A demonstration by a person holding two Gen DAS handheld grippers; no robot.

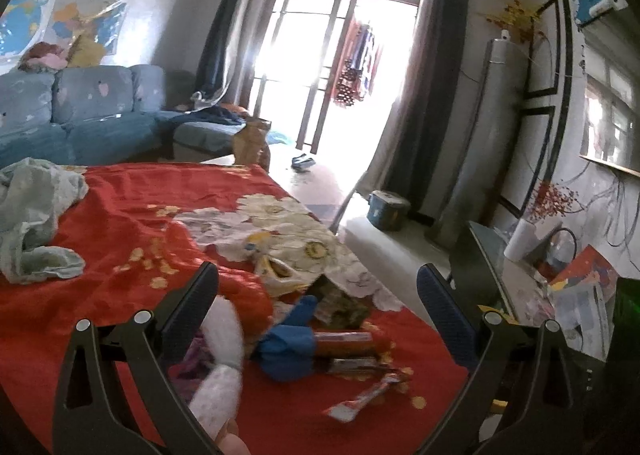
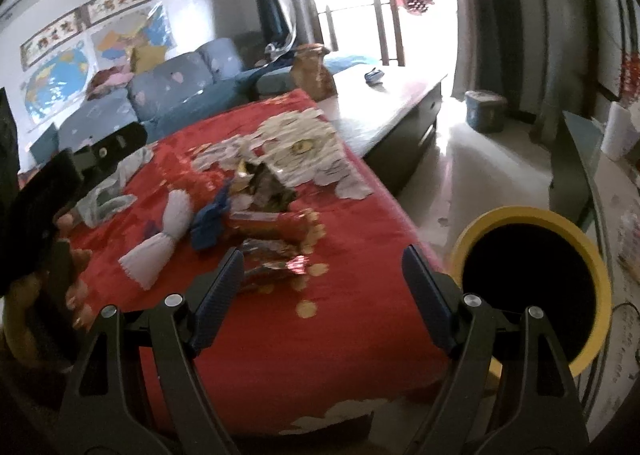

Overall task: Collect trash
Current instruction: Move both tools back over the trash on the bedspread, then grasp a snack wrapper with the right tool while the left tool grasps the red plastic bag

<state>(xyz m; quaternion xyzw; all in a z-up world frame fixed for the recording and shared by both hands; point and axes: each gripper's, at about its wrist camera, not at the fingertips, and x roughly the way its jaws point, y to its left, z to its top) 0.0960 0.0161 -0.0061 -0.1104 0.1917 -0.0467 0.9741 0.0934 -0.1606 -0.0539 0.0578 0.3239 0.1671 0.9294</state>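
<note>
Wrappers (image 2: pixel 276 251) sit heaped on the red cloth (image 2: pixel 280 335) beside my yellow bin (image 2: pixel 516 215), so both my left gripper (image 1: pixel 318 295) and right gripper (image 2: pixel 322 279) gape empty, ready to pick.

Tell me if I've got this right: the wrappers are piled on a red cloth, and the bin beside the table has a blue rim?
Not quite. The bin has a yellow rim, not blue, as the right wrist view shows. The rest holds: the wrappers are piled on the red cloth, with the bin beside the table.
</note>
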